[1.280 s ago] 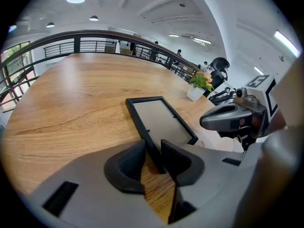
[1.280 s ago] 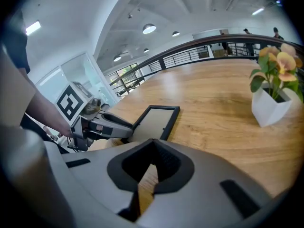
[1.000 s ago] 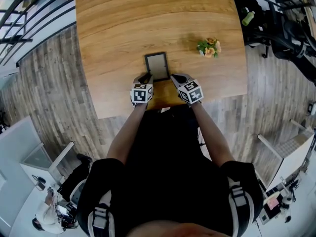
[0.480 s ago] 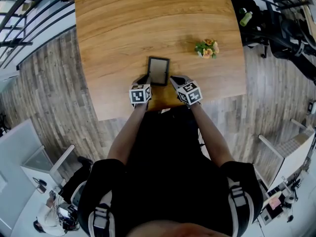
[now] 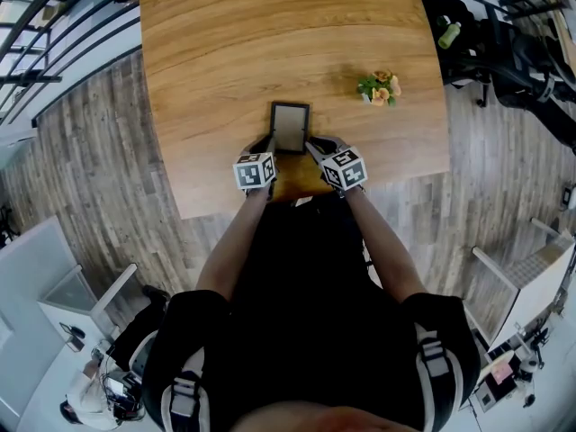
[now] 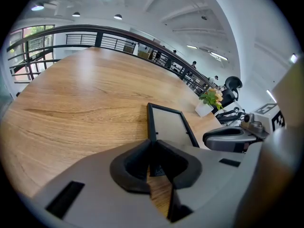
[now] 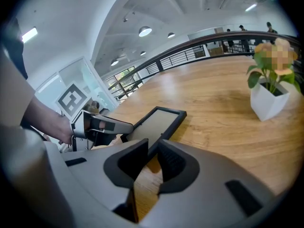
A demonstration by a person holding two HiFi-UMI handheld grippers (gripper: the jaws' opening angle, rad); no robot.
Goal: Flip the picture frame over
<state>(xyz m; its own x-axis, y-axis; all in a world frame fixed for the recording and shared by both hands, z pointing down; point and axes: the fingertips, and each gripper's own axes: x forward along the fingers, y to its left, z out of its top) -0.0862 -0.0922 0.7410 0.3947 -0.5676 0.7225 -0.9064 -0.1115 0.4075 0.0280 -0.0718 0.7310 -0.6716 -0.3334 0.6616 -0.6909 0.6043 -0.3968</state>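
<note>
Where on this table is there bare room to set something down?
The whole far half of the table is bare, as is the left side beside the picture frame. Crowded: the near edge around the frame, and right of it the potted plant.

Black picture frame point(image 5: 290, 127), light wood-grain table point(image 5: 225, 52)

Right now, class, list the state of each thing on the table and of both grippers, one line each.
Frame: lying on the table, near end between the grippers.
Plant: upright, apart from the frame.
Left gripper: jaws have just closed, pinching the frame's near corner.
Right gripper: jaws have just opened; the frame's other near corner sits between them, ungripped.
</note>
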